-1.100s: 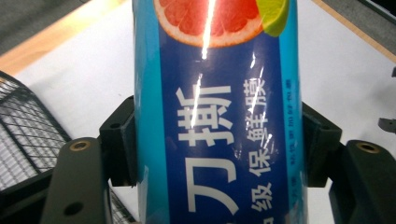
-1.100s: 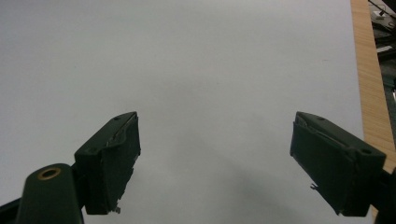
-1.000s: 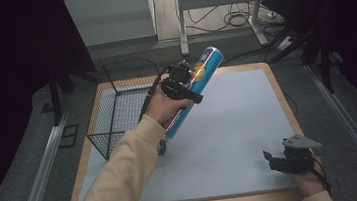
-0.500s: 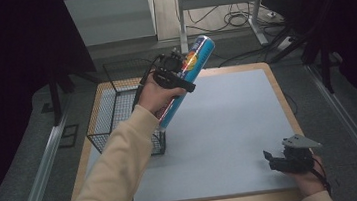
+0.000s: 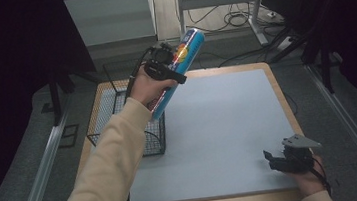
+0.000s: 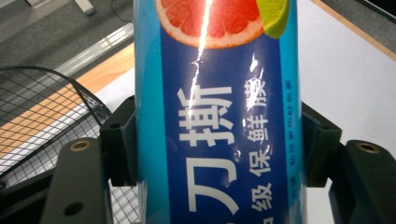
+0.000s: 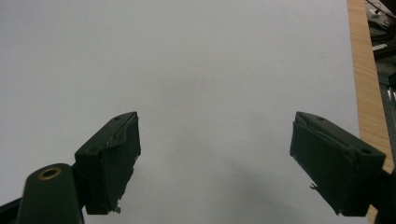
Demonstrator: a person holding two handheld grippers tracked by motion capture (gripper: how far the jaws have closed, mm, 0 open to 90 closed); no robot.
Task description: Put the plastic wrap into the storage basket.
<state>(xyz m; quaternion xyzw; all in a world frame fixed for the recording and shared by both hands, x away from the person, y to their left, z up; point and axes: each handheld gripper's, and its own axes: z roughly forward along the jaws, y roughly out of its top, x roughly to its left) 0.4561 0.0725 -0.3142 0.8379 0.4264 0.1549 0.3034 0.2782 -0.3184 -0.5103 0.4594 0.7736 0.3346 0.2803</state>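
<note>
A long blue tube (image 5: 179,70) with a grapefruit picture and white characters is held tilted in the air, its top end pointing away and to the right. My left gripper (image 5: 165,67) is shut on its middle, above the right wall of the wire basket (image 5: 118,118). In the left gripper view the tube (image 6: 217,116) stands between both pads (image 6: 122,140), which press its sides. My right gripper (image 5: 273,161) rests low near the table's front right corner. Its jaws stand wide open over bare white mat (image 7: 196,70), nothing between them.
The black wire basket sits on the table's left side, beside the white mat (image 5: 224,126). The wooden table edge (image 5: 278,90) borders the mat at the right. Metal rails, desk legs and cables lie on the floor beyond the table.
My left hand has carried the tube leftward and up, from over the mat's far left toward the basket. The right gripper has stayed where it was.
</note>
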